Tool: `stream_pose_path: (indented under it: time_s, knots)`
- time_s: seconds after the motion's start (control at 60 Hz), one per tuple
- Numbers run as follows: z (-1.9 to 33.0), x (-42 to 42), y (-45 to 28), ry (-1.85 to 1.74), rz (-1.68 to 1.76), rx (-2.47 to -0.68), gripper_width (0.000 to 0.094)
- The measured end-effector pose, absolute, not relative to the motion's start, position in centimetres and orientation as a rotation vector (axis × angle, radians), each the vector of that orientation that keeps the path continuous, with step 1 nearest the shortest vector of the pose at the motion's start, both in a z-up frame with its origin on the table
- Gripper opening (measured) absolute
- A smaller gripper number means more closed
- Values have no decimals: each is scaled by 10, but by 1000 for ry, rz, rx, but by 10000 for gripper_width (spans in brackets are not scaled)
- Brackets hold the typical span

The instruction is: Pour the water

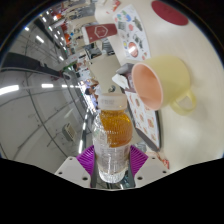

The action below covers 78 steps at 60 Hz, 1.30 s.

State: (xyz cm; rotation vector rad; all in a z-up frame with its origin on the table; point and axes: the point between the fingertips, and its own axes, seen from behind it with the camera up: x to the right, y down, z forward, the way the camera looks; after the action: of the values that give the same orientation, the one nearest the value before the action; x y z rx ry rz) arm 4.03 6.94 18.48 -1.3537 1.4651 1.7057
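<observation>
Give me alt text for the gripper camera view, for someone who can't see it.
The gripper is shut on a clear plastic bottle with an orange label, tilted toward a pale yellow mug with a pink inside, just beyond it on a white table.

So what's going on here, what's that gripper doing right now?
A hand-held gripper is clamped on a clear plastic bottle with an orange label, tilted toward a yellow mug with a pink inside, just beyond the bottle's mouth. No water is visibly flowing yet. The mug sits on a table strewn with printed papers.

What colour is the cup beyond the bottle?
The cup is pale yellow outside, pink inside; gripper view shows it.
</observation>
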Motion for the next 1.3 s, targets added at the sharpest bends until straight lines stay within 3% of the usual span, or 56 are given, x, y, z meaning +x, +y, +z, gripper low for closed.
stream_pose_path:
  time_s: [0.233,0.4,0.5,0.583,0.667,0.867,0.967,1.133,1.3]
  knots:
    - [250,89,64,910,1199,-1637,427]
    - [302,171,46,559,717,-1671,428]
    - [301,220,36,404,447,-1687,427]
    - [283,254,29,290,232,-1722,427]
    - [243,282,16,214,86,-1791,426]
    - [137,308,-4,129,-39,-1930,429]
    - [103,311,-13,125,-43,-1974,430]
    - [62,317,-24,104,-65,-2017,441]
    - [62,315,-26,114,-65,-1977,475]
